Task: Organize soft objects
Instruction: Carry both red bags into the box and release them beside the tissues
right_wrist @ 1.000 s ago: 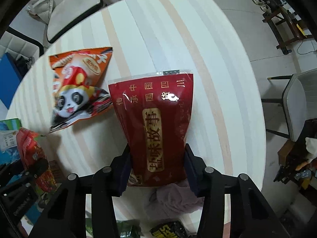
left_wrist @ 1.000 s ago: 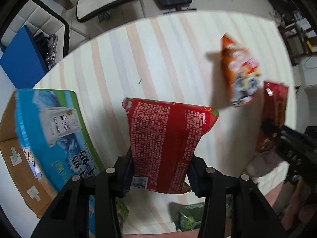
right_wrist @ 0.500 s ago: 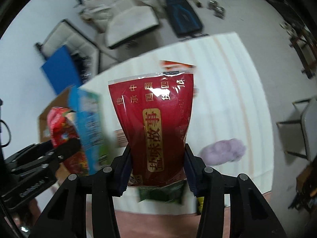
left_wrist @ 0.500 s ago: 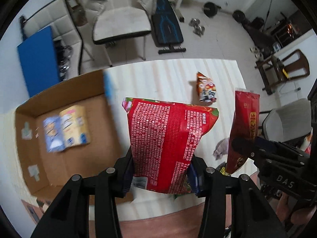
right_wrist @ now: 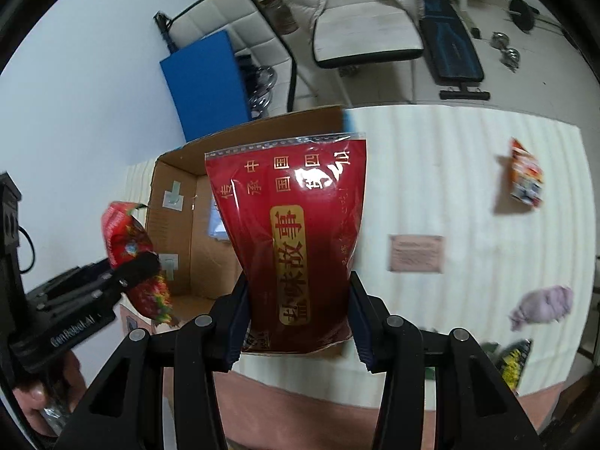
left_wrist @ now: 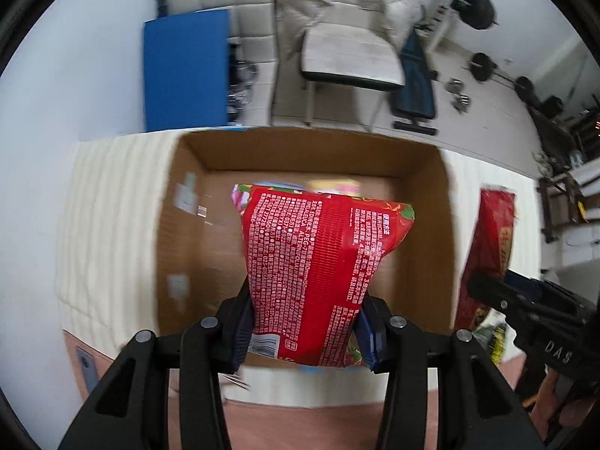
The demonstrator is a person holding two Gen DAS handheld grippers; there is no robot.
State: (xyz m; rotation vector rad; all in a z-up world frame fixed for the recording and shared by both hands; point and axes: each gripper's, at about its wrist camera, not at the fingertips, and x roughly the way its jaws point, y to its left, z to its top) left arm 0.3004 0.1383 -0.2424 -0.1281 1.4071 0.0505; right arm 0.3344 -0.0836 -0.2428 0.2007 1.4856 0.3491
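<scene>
My left gripper [left_wrist: 305,332] is shut on a bright red snack bag [left_wrist: 318,262] with white print and holds it above the open cardboard box [left_wrist: 180,232]. My right gripper [right_wrist: 298,328] is shut on a dark red pouch [right_wrist: 296,240] with gold characters, held just right of the box [right_wrist: 176,232]. The pouch also shows in the left wrist view [left_wrist: 491,240], and the red bag in the right wrist view [right_wrist: 131,247]. Packets lie on the box floor, mostly hidden behind the bags.
On the striped table [right_wrist: 450,172] lie an orange panda snack bag [right_wrist: 525,176], a pinkish flat packet [right_wrist: 416,253], a lilac cloth [right_wrist: 543,302] and a green-yellow packet [right_wrist: 513,360]. A chair [left_wrist: 352,56], a blue board [left_wrist: 185,71] and a weight bench [left_wrist: 414,82] stand beyond.
Both grippers have swung left with their bags, from over the table to the box. The left bag now hangs over the box opening; the right pouch is beside it.
</scene>
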